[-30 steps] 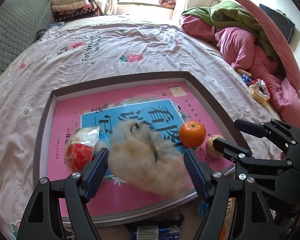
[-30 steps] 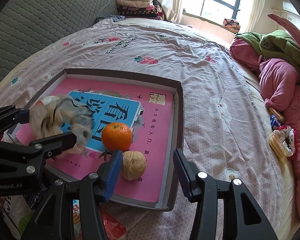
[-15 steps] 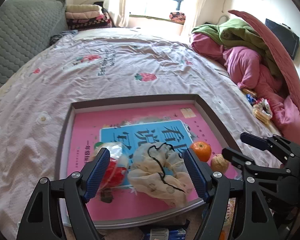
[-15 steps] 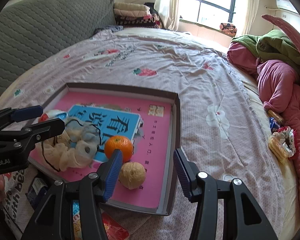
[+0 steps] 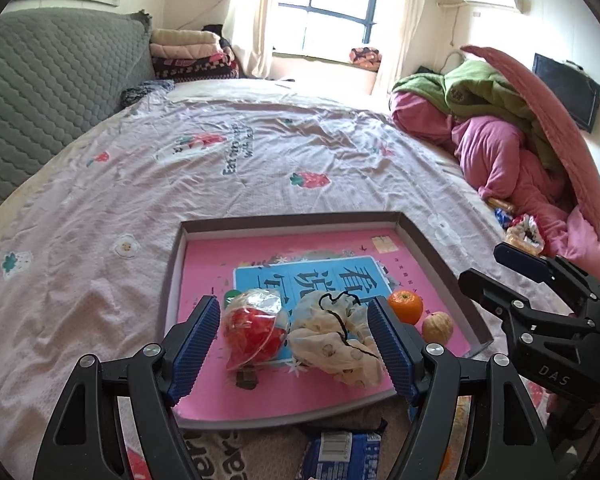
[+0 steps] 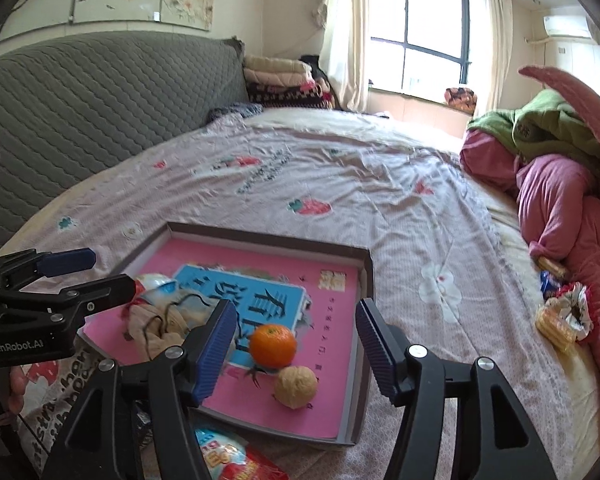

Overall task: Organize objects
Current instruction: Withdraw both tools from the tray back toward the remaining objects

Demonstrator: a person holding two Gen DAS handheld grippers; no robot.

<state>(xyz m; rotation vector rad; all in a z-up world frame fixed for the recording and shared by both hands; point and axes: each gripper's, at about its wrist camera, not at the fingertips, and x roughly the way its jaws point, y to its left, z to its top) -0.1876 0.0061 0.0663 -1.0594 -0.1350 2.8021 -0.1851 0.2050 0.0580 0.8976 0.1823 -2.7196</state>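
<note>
above a shallow tray (image 5: 172, 276) on a bed (image 5: 180, 168): left gripper (image 5: 296, 340) wide apart, empty; right gripper (image 6: 292, 344) opening, empty; orange (image 6: 273, 345), walnut (image 6: 295, 386), cloth pouch (image 5: 336, 340), red packet (image 5: 254, 330) inside.

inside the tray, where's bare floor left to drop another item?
Free: the tray's far half up to its back wall, and the near-left strip beside the red packet. Crowded: packet, cloth pouch, orange and walnut line the near side.

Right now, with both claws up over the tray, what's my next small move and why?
Probably swing the right claw, empty and opening, toward the loose snack packets on the bedspread. The orange, walnut and cloth pouch already lie inside the tray.
</note>
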